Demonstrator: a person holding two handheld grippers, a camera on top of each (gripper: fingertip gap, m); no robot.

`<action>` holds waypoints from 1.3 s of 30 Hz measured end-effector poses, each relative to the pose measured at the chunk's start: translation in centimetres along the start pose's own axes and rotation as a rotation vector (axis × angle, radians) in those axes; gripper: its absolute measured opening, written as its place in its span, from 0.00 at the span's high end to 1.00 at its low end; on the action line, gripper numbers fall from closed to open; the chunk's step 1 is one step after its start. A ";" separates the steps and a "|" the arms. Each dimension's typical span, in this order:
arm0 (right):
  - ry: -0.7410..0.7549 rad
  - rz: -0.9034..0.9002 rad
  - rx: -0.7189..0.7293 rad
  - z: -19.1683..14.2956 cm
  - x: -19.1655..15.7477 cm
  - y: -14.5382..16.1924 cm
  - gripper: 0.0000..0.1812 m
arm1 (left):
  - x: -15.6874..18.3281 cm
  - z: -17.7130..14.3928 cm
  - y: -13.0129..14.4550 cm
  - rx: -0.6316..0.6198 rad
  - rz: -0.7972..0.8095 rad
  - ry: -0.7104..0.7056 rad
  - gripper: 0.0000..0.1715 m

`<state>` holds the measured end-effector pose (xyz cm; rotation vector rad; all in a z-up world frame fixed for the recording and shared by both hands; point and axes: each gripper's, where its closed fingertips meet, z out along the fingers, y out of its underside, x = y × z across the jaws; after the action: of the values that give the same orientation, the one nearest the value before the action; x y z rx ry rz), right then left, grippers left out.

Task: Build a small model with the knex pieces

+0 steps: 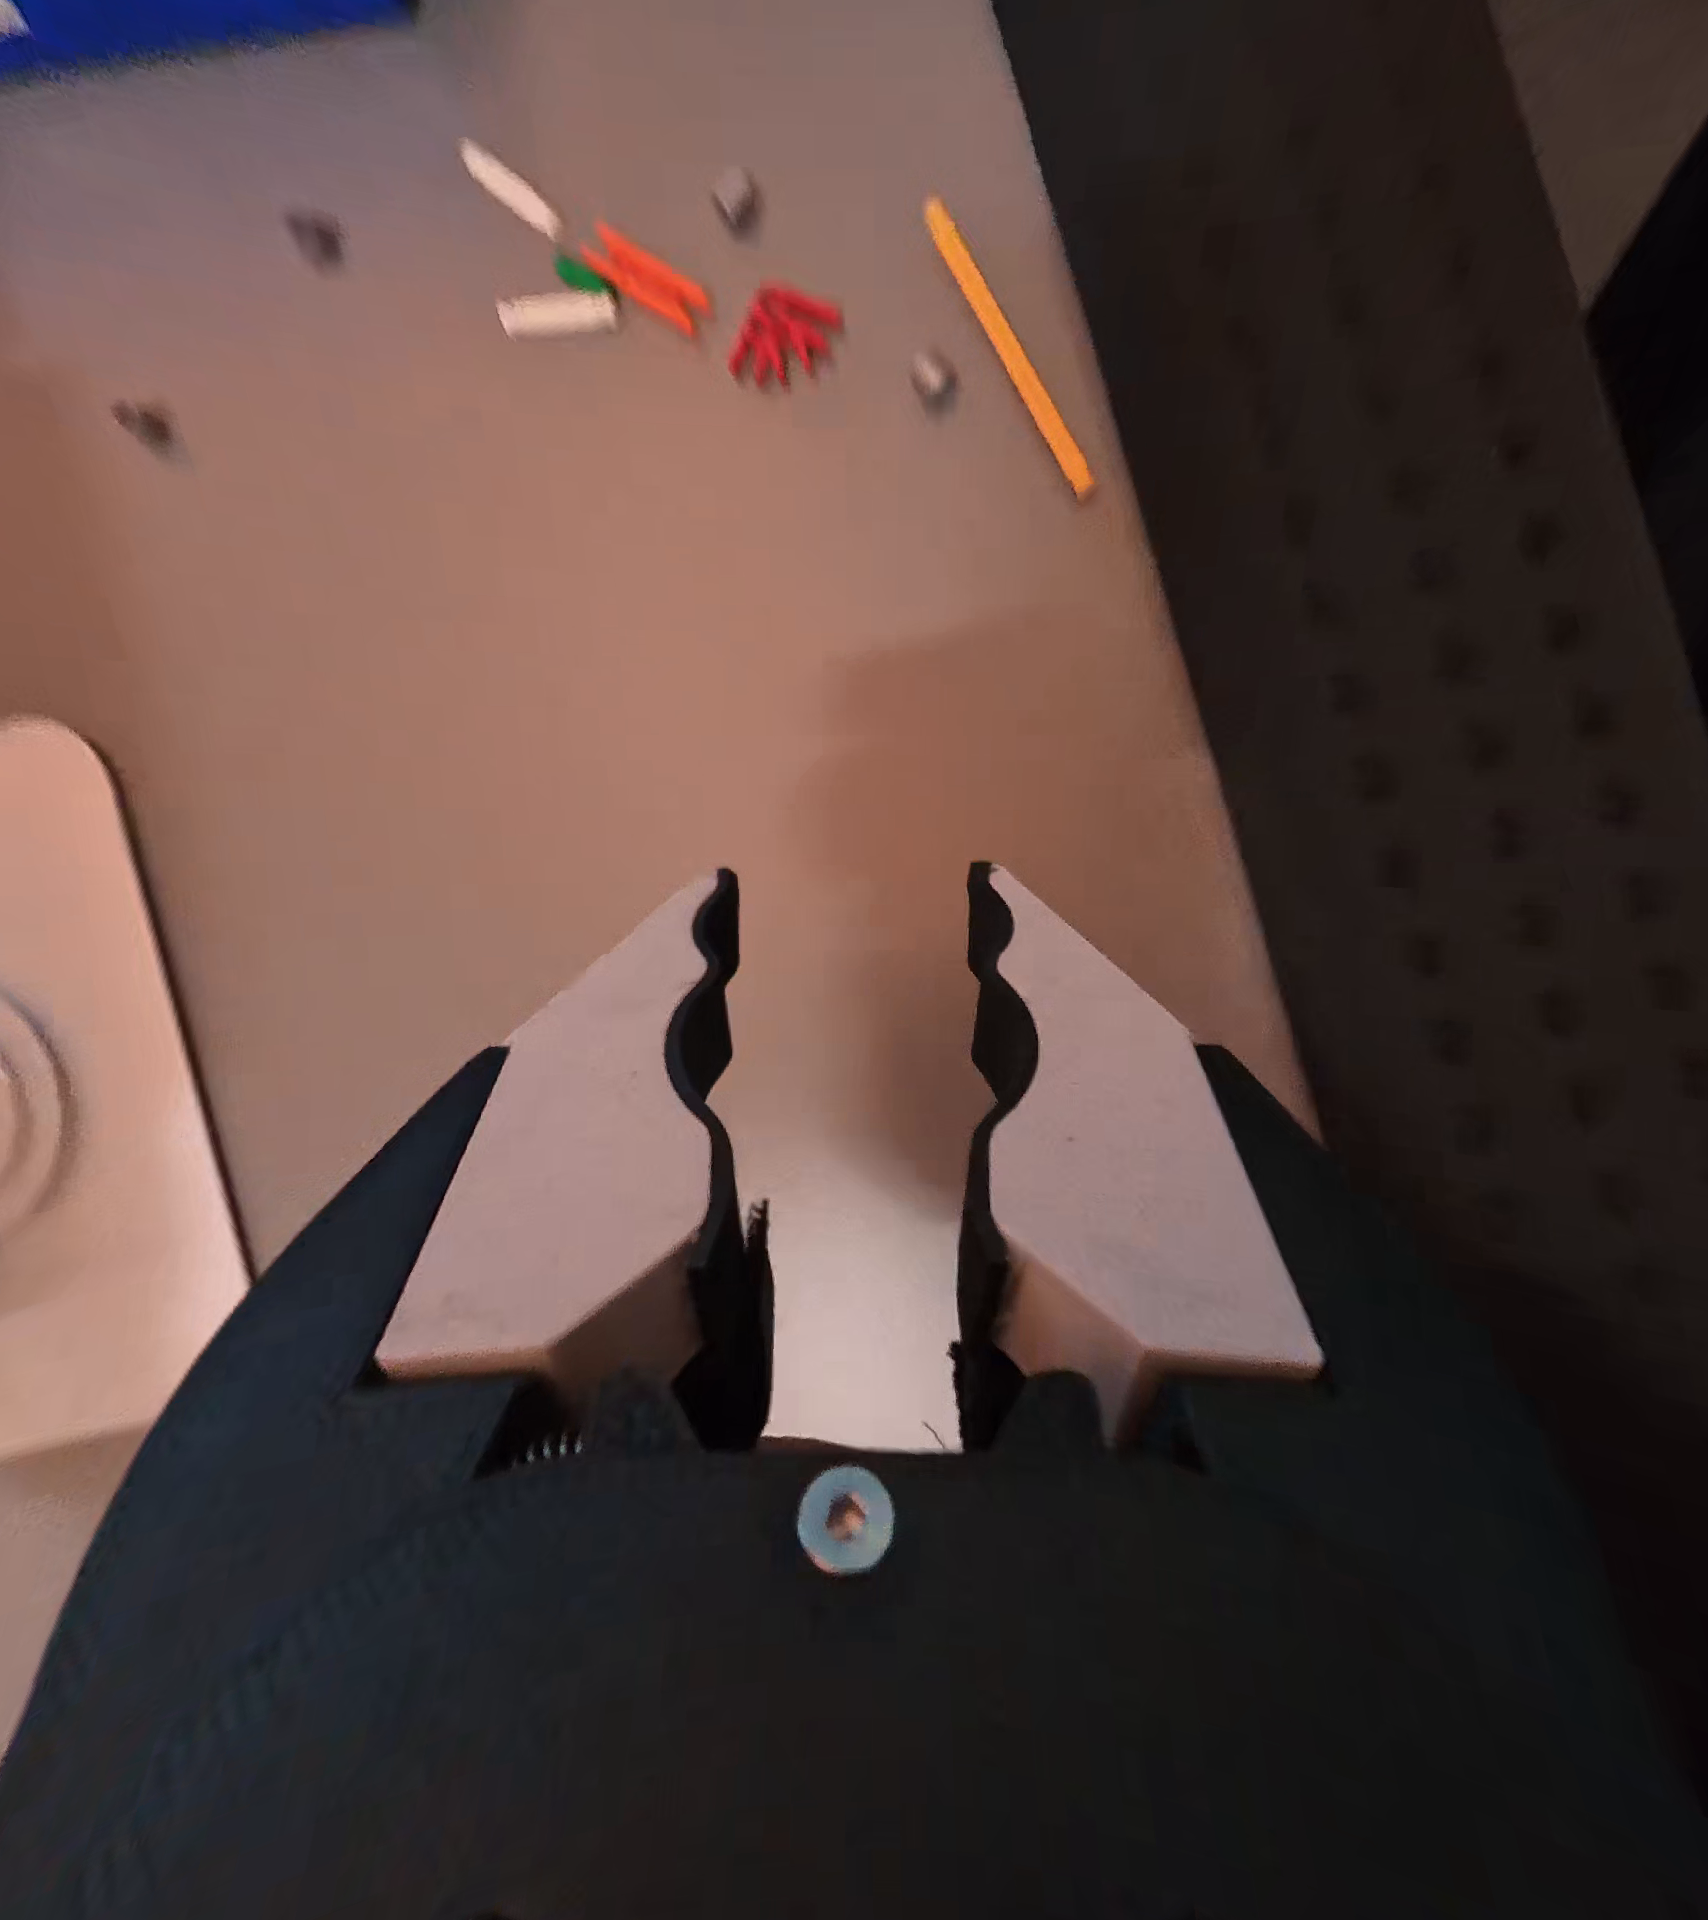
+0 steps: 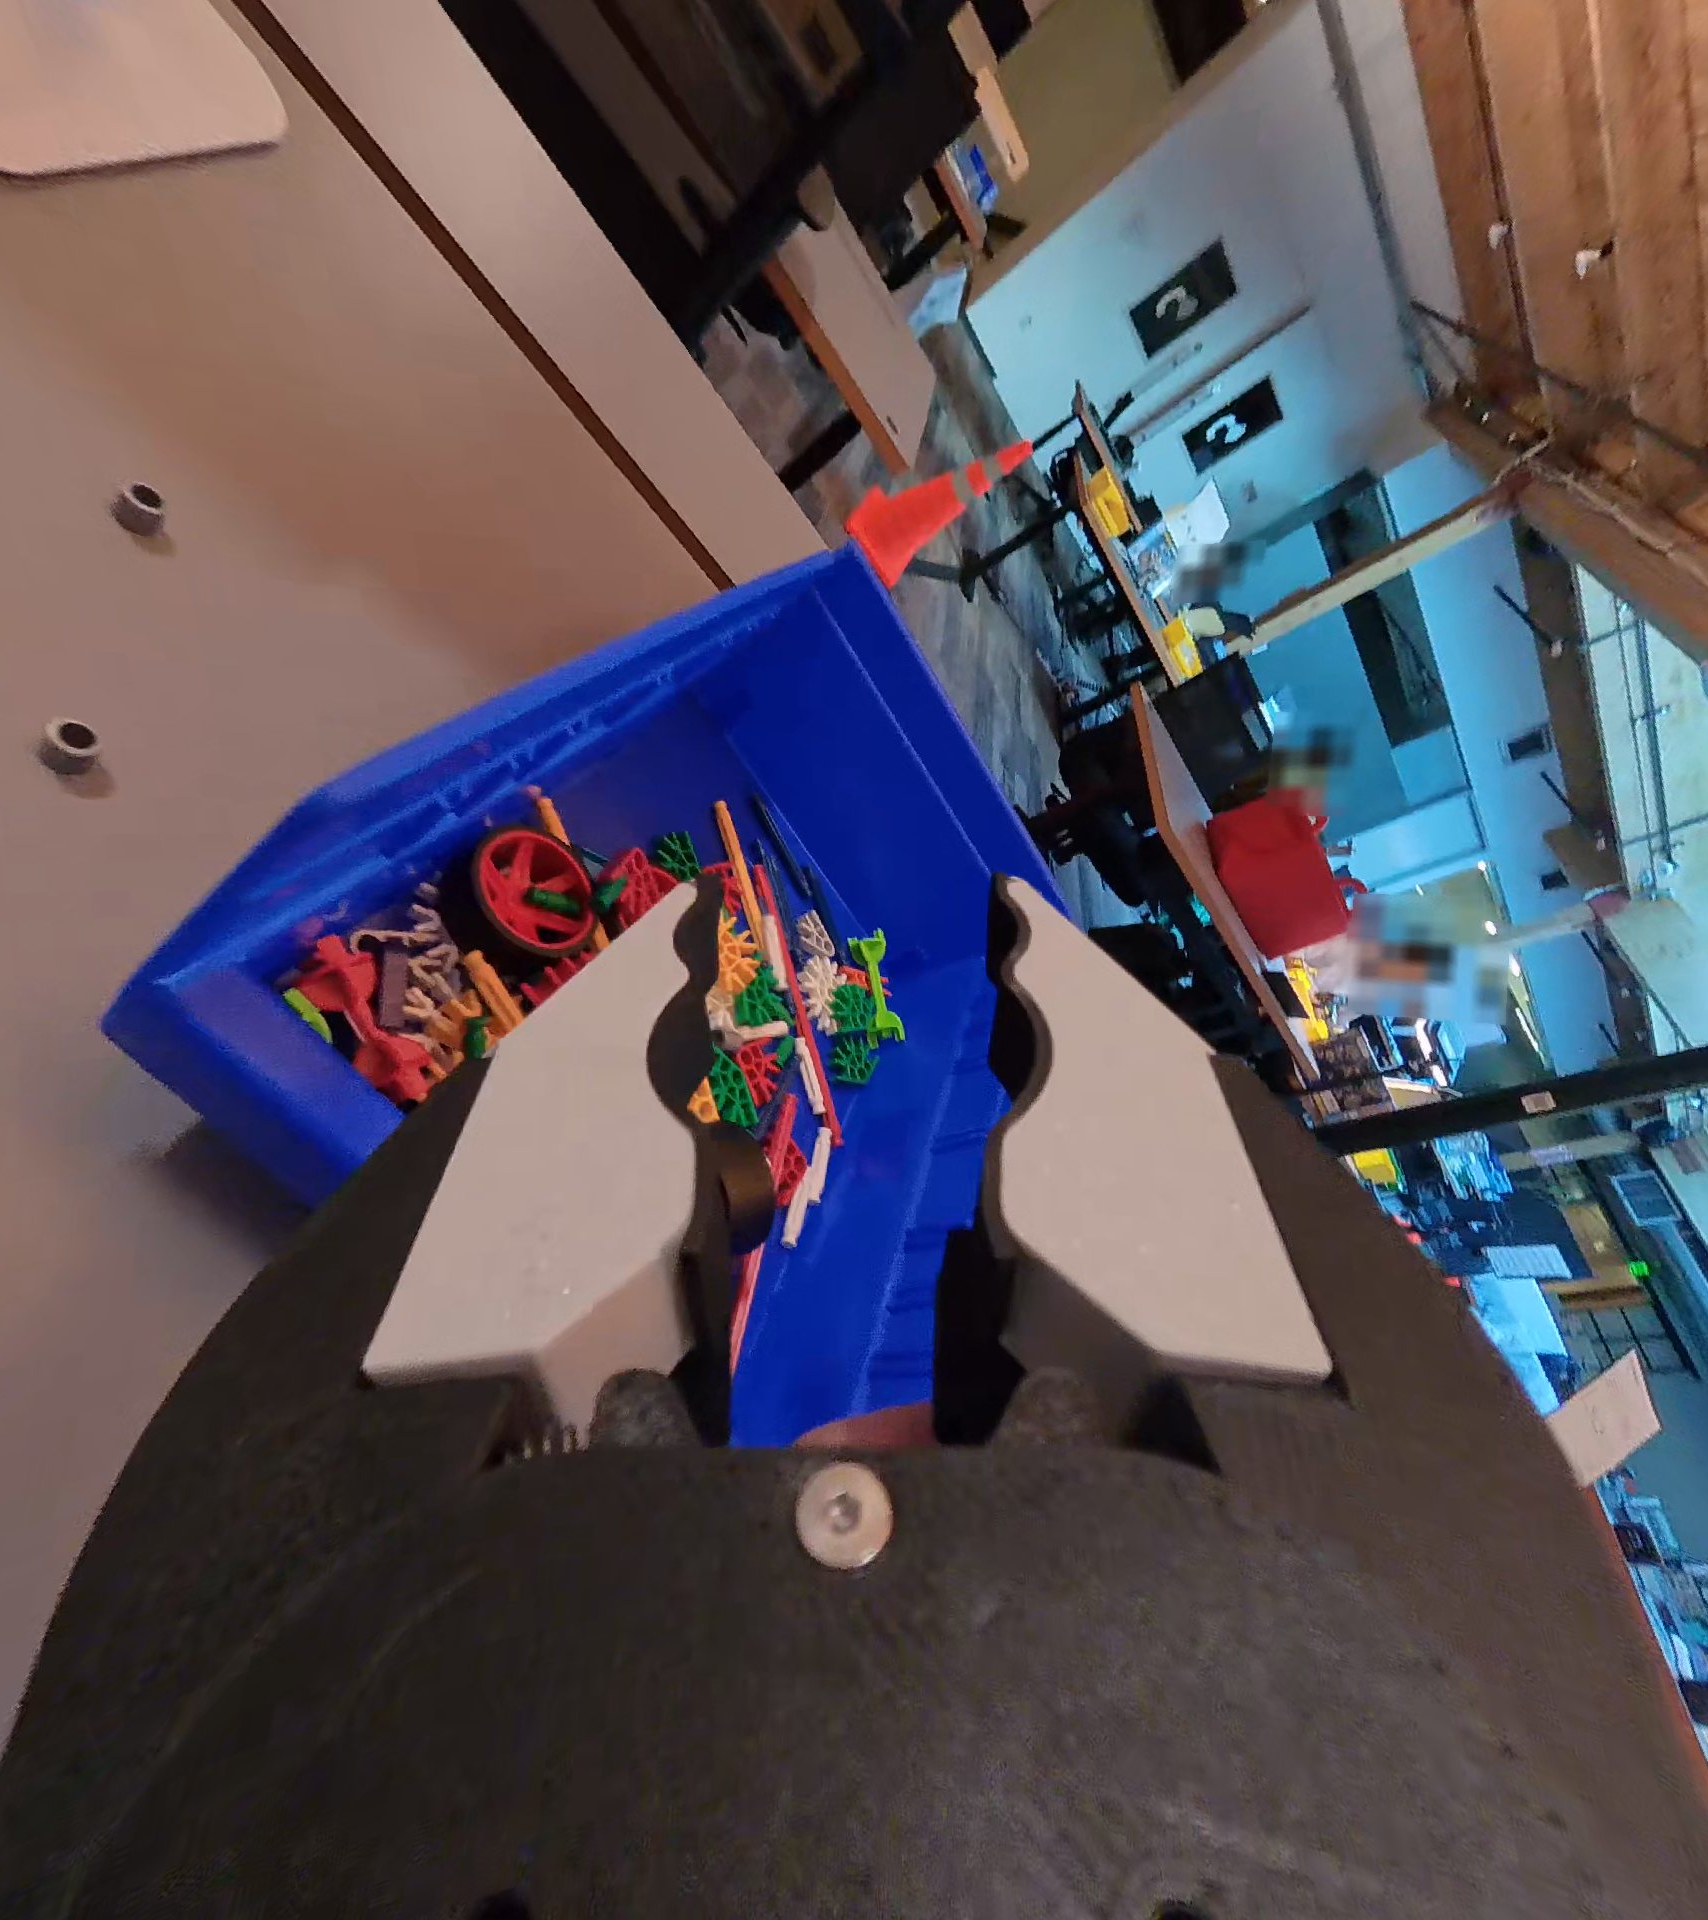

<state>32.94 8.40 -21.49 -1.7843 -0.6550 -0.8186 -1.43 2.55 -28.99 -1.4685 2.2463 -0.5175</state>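
While both empty with fingers spread: left gripper (image 1: pixel 850 883) over bare table (image 1: pixel 538 644), right gripper (image 2: pixel 845 894) above blue bin (image 2: pixel 621 717).

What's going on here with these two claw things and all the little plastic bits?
A person holds two grippers over a table. The left gripper is open and empty above bare tabletop; loose rods, red pieces and a long orange rod lie farther off. The right gripper is open and empty too, pointed into a blue bin of building pieces, including a red wheel.
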 end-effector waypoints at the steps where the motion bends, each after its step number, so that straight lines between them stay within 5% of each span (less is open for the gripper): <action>1: -0.007 0.000 0.014 -0.1 -0.3 -0.3 0.72 | 0.7 -0.1 1.1 -0.026 -0.019 -0.012 0.76; 5: -0.049 -0.009 0.064 -0.5 -1.7 -1.6 0.73 | 4.6 -0.1 5.7 -0.128 -0.074 0.030 0.77; 12: -0.083 -0.035 0.113 -1.4 -3.3 -3.5 0.74 | 7.1 0.5 9.5 -0.192 -0.129 0.036 0.82; 17: -0.098 -0.056 0.143 -1.9 -4.2 -4.8 0.74 | 7.2 1.5 9.7 -0.157 -0.147 0.030 0.97; 23: -0.168 -0.095 0.258 -3.4 -6.7 -8.8 0.74 | 5.8 1.8 9.2 -0.143 -0.112 -0.031 0.98; 28: -0.426 -0.074 0.448 -6.7 -12.3 -14.3 0.72 | 1.9 0.9 4.8 0.058 -0.137 -0.138 0.98; 33: -0.833 0.218 0.613 -10.6 -16.3 -18.8 0.72 | -2.2 -0.6 -1.4 0.327 -0.080 -0.316 0.98; 39: -0.983 0.375 0.626 -10.5 -17.0 -19.0 0.79 | -4.7 -1.6 -6.0 0.465 0.015 -0.492 0.98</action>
<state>5.71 3.88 -21.33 -1.5525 -1.0043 0.5474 4.11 4.72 -23.97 -1.1790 1.6195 -0.5547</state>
